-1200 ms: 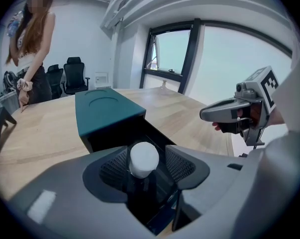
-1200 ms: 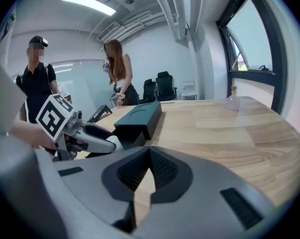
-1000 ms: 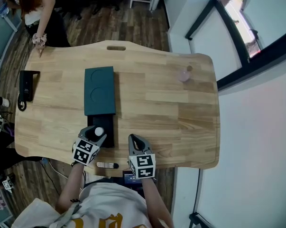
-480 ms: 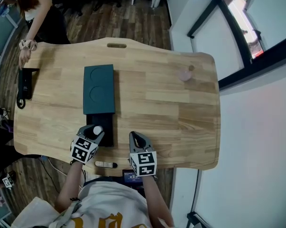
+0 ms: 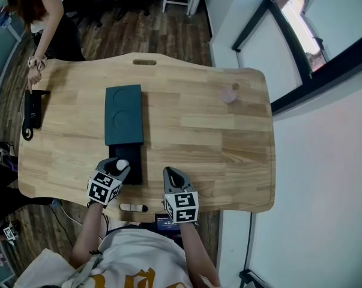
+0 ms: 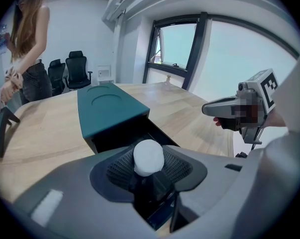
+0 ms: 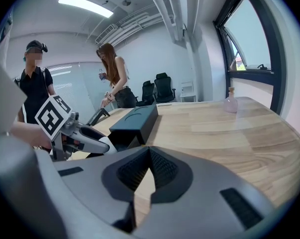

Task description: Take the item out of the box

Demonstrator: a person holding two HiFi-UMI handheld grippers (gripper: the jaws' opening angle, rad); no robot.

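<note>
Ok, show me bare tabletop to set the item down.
Widest bare stretch: right of the teal box, up to the pink bottle and table edge. Crowded: near edge, around the black tray and left gripper gripping the white-capped item.

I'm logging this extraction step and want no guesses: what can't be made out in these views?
Lower body of the white-capped dark item: left gripper view, sunk between the left gripper's fingers; head view, too small.
Inside of the black pull-out tray: head view, covered by that gripper; left gripper view, in shadow.
Small white-and-black object at the wooden table's near edge: head view, too small to identify.
</note>
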